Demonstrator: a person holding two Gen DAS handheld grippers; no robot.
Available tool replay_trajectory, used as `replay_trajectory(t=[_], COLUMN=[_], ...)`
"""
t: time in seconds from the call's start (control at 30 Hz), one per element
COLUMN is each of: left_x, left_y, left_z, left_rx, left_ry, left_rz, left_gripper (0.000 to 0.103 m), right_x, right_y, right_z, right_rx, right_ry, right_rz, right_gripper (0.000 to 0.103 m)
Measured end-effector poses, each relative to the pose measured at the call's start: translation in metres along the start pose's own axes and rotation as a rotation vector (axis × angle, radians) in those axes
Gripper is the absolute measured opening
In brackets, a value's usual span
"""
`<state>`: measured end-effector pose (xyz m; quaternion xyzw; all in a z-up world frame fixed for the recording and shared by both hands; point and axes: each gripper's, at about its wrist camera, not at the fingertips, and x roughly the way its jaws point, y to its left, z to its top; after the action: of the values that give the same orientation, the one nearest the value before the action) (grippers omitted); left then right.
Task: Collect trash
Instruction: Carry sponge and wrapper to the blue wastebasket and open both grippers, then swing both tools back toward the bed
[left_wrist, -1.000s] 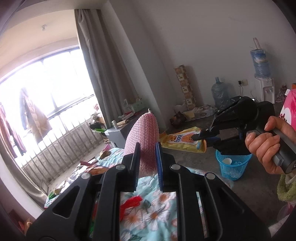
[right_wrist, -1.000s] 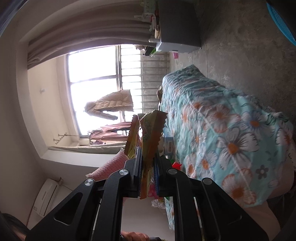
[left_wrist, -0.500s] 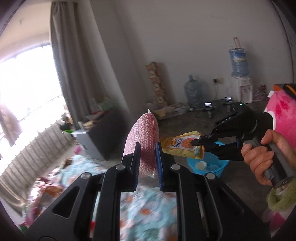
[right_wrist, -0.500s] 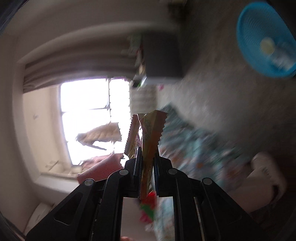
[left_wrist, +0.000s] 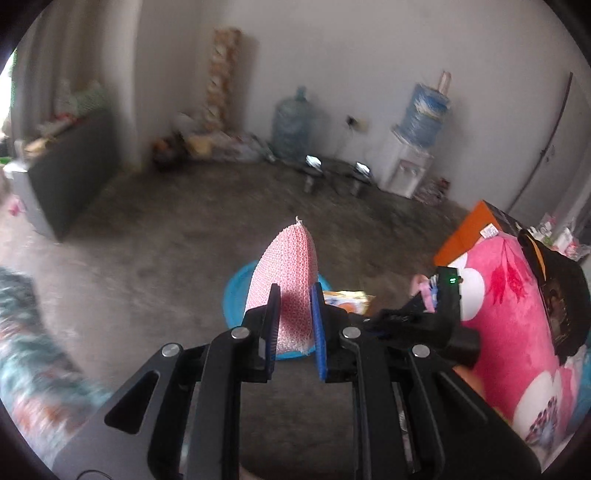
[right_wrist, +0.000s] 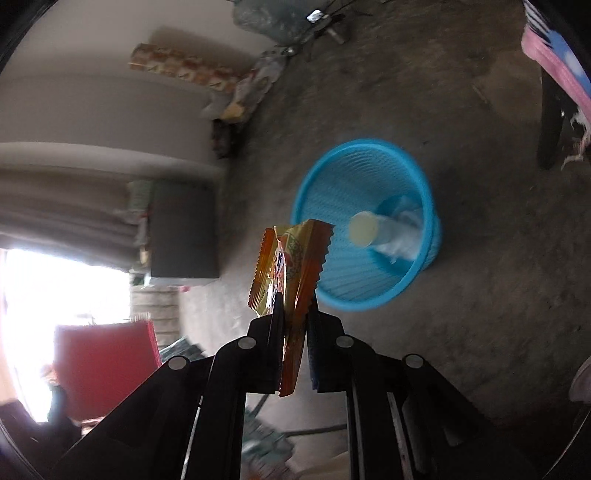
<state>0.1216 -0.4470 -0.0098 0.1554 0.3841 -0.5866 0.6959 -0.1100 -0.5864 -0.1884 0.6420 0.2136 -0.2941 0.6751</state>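
Pink mesh scouring pad (left_wrist: 286, 284) pinched upright in the left gripper (left_wrist: 293, 332), above the blue mesh wastebasket (right_wrist: 332, 192) on the concrete floor (right_wrist: 480, 258). Orange snack wrapper (right_wrist: 291, 273) clamped in the right gripper (right_wrist: 295, 339), near the basket's rim. Plastic bottle (right_wrist: 388, 230) lies inside the basket.

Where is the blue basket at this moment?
The blue basket stands on the concrete floor, ahead of the snack wrapper in the right wrist view. In the left wrist view it lies behind the pink scrubber.
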Motion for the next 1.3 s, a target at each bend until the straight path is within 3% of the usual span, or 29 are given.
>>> replay_trajectory(t=[0.13, 0.17, 0.2, 0.23, 0.3, 0.47, 0.67, 0.87, 0.97, 1.1, 1.2, 1.3], left_x=[0.067, 0.085, 0.095, 0.113, 0.128, 0.111, 0.047, -0.052, -0.108, -0.183, -0.241, -0.293], left_y=[-0.007, -0.008, -0.011, -0.009, -0.007, -0.013, -0.019, -0.020, -0.014, 0.005, 0.026, 0.041], left_z=[0.012, 0.014, 0.013, 0.014, 0.012, 0.000, -0.002, -0.018, -0.036, -0.066, -0.101, -0.145], left_rx=[-0.021, -0.033, -0.043, -0.070, -0.118, -0.124, -0.128, -0.116, -0.095, -0.103, -0.145, -0.200], left_ry=[0.058, 0.069, 0.086, 0.110, 0.128, 0.124, 0.070, -0.020, -0.061, -0.130, -0.194, -0.266], left_rz=[-0.049, -0.053, -0.051, -0.034, -0.015, -0.035, -0.027, -0.009, 0.031, 0.121, 0.208, 0.346], left_gripper=[0.018, 0.032, 0.043, 0.058, 0.059, 0.061, 0.063, 0.074, 0.076, 0.079, 0.080, 0.083], right_x=[0.019, 0.025, 0.037, 0.048, 0.063, 0.053, 0.024, -0.013, -0.021, -0.026, -0.024, -0.022], right_y=[-0.007, -0.011, -0.016, -0.022, -0.039, -0.059, -0.039, 0.039, 0.081, 0.128, 0.156, 0.175], right_z=[0.028, 0.035, 0.044, 0.049, 0.055, 0.042, 0.019, -0.015, -0.036, -0.074, -0.107, -0.140], right_rx=[-0.011, -0.013, -0.021, -0.026, -0.013, 0.030, -0.033, -0.269, -0.406, -0.541, -0.632, -0.690], right_ry=[-0.037, -0.044, -0.039, -0.027, -0.007, -0.026, -0.072, -0.077, -0.026, 0.095, 0.201, 0.306], right_rz=[-0.082, -0.104, -0.131, -0.168, -0.261, -0.256, -0.249, -0.169, -0.088, 0.063, 0.139, 0.220], right_gripper=[0.013, 0.020, 0.045, 0.052, 0.054, 0.054, 0.054, 0.066, 0.072, 0.072, 0.072, 0.072])
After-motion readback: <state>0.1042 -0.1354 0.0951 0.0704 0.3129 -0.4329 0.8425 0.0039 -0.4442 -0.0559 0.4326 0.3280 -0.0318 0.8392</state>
